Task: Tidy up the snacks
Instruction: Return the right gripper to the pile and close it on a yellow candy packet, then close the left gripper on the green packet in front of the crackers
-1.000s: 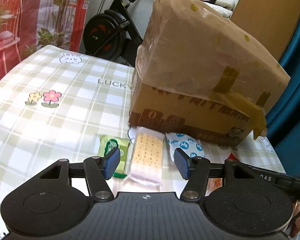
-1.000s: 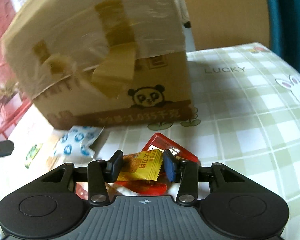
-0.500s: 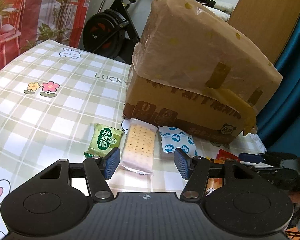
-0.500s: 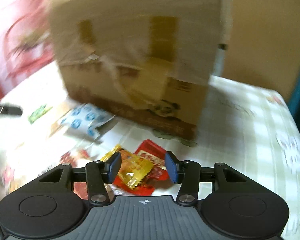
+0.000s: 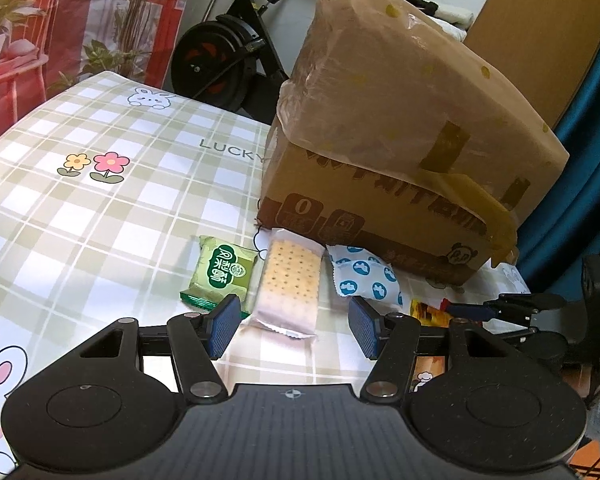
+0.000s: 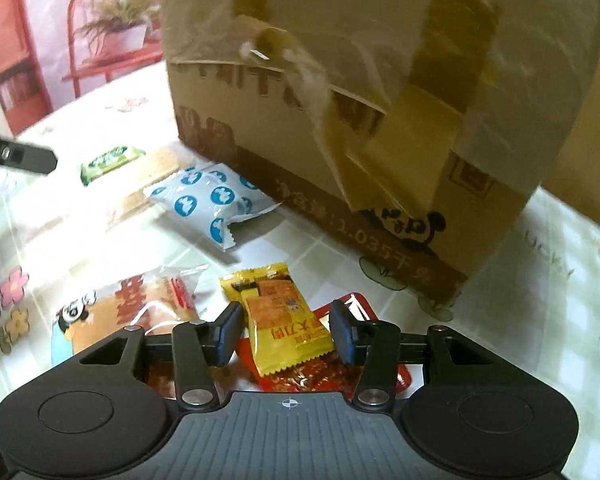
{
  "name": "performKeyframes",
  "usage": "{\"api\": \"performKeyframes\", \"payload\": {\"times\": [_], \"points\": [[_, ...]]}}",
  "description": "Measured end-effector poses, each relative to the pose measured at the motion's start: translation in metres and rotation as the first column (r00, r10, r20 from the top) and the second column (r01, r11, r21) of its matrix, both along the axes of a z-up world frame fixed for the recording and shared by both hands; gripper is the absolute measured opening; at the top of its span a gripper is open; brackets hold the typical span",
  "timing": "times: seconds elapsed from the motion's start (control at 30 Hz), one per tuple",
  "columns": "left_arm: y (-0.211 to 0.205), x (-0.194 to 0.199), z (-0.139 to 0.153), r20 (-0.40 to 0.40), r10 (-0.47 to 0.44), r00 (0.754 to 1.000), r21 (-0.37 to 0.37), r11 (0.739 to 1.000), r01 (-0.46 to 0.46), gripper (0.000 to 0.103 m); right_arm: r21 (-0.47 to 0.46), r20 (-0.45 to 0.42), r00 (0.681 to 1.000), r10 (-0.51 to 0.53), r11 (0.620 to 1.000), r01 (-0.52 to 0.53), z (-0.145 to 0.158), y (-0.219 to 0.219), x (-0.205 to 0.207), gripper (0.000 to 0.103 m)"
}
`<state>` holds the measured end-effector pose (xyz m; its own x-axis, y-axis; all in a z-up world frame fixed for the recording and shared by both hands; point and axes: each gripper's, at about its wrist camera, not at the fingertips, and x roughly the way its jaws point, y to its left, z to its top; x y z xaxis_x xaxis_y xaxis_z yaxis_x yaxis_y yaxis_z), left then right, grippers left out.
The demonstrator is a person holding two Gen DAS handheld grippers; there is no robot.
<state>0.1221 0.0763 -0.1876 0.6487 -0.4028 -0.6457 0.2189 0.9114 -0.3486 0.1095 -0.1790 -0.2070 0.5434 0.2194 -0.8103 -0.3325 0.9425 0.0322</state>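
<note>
A single container is present: a cardboard box (image 5: 384, 216) standing on the checked tablecloth (image 5: 100, 208), its top covered by taped brown plastic wrap (image 5: 400, 92); the contents of the box cannot be seen. All snacks lie outside it on the cloth. In the left wrist view, three packets lie side by side at the foot of the box: a green packet (image 5: 222, 272), a cracker packet (image 5: 288, 284) whose far end touches the box, and a white packet with blue spots (image 5: 364, 276). The left gripper (image 5: 294, 330) hangs above the cloth with its jaws moderately wide and empty; the cracker packet's near end lies just ahead of the gap. In the right wrist view, the right gripper (image 6: 286, 332) stands with its jaws partly apart, and a yellow packet (image 6: 284, 320) lies between them, resting on a red packet (image 6: 320, 372). The pads do not press on the yellow packet; a gap shows on each side. A clear-wrapped pastry packet (image 6: 152, 304) lies to the left of the yellow one. An exercise bike (image 5: 224, 60) stands beyond the table.
</note>
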Motion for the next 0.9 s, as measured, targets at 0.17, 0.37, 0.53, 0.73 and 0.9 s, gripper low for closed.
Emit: {"api": "performKeyframes", "payload": {"times": [0.17, 0.37, 0.53, 0.73, 0.9], "points": [[0.001, -0.001, -0.001, -0.005, 0.004, 1.000, 0.007, 1.000, -0.004, 0.061, 0.074, 0.003, 1.000, -0.022, 0.997, 0.022, -0.001, -0.004, 0.004, 0.051], [0.003, -0.002, 0.001, -0.004, -0.001, 1.000, 0.013, 1.000, 0.001, 0.061, 0.110, 0.007, 1.000, 0.008, 0.994, -0.009, 0.002, 0.001, 0.008, 0.052], [0.003, -0.001, 0.001, -0.002, -0.003, 1.000, 0.021, 1.000, 0.003, 0.060, 0.123, 0.006, 1.000, 0.014, 0.992, -0.015, -0.001, 0.005, 0.016, 0.044], [0.005, -0.003, 0.000, 0.002, 0.002, 1.000, 0.036, 0.999, -0.003, 0.060, 0.128, -0.004, 1.000, -0.025, 0.991, 0.026, -0.007, 0.008, 0.019, 0.034], [0.011, -0.001, -0.003, -0.004, 0.031, 1.000, 0.039, 0.999, -0.031, 0.059, 0.162, 0.032, 0.994, -0.103, 0.982, 0.097, -0.011, 0.008, 0.009, 0.031]]}}
